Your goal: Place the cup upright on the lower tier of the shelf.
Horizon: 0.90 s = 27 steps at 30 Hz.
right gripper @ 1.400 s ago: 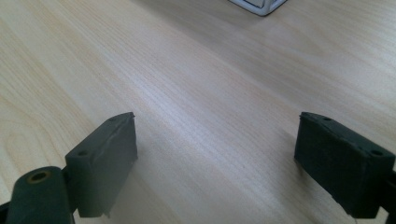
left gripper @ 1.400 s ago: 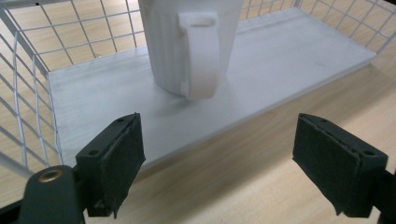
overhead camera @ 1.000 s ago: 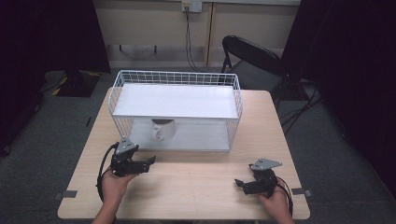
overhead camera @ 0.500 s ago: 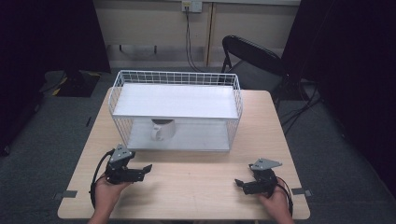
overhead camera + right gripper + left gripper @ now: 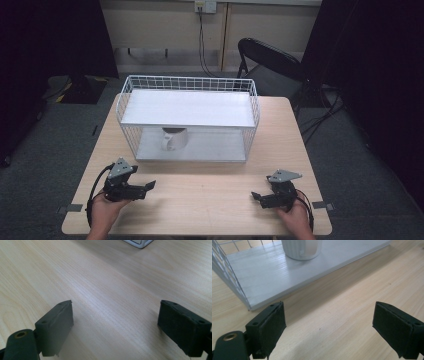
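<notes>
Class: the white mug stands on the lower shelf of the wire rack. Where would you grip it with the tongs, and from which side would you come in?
Grip the mug across its ribbed body, jaws either side. Probably come level from the rack's open front, facing the person: the upper shelf covers it from above and wire mesh closes the ends. The left tongs, open, are nearer. The handle's position can't be made out clearly.

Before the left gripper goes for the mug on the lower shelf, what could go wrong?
1. The white mug stands under the upper shelf of the wire rack, so a high approach by the left gripper could hit that board.
2. Wire mesh closes the rack's ends, so probably only the front is open.
3. The mug's handle seems to face the front; wide-open jaws might push it deeper instead of gripping.
</notes>
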{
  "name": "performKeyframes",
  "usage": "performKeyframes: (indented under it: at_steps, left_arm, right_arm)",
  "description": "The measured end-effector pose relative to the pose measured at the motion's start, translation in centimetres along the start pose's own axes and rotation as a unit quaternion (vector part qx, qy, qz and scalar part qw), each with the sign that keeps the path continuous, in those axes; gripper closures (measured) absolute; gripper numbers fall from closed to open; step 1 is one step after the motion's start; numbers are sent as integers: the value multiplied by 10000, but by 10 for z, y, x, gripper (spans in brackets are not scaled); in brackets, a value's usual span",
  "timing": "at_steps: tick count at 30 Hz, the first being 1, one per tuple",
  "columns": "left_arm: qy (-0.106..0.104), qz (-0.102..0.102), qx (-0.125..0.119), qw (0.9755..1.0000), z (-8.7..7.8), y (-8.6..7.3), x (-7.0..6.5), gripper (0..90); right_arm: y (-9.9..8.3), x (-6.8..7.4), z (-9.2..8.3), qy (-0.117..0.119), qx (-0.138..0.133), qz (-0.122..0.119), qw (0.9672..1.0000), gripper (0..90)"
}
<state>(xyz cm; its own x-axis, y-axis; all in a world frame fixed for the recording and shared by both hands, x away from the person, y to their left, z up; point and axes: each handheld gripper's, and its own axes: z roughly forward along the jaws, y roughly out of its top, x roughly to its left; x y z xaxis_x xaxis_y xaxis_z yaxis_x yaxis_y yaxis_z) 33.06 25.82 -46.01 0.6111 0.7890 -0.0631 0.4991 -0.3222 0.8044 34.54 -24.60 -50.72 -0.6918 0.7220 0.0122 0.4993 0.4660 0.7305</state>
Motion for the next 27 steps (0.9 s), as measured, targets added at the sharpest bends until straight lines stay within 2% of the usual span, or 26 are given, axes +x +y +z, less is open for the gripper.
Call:
performKeyframes:
  at_steps: [3, 9, 14, 21, 24, 27]
  left_arm:
    - [17, -32, 39, 10000, -4, -4, 4, 108]
    - [52, 56, 39, 10000, -12, -12, 9, 112]
    - [66, -30, 83, 9999, -16, -19, 13, 111]
    - [38, -30, 99, 9999, -17, -30, 17, 109]
    - [40, -15, 197, 9998, -17, -36, 19, 108]
    - [4, -74, 181, 9998, -19, -40, 21, 108]
  right_arm:
    - [0, 0, 0, 0, 0, 2, 10000, 122]
    - [0, 0, 0, 0, 2, 3, 10000, 122]
    - [0, 0, 0, 0, 2, 2, 10000, 122]
    - [0, 0, 0, 0, 0, 1, 10000, 122]
    - [0, 0, 0, -1, 2, 3, 10000, 122]
    - [0, 0, 0, 1, 1, 2, 10000, 122]
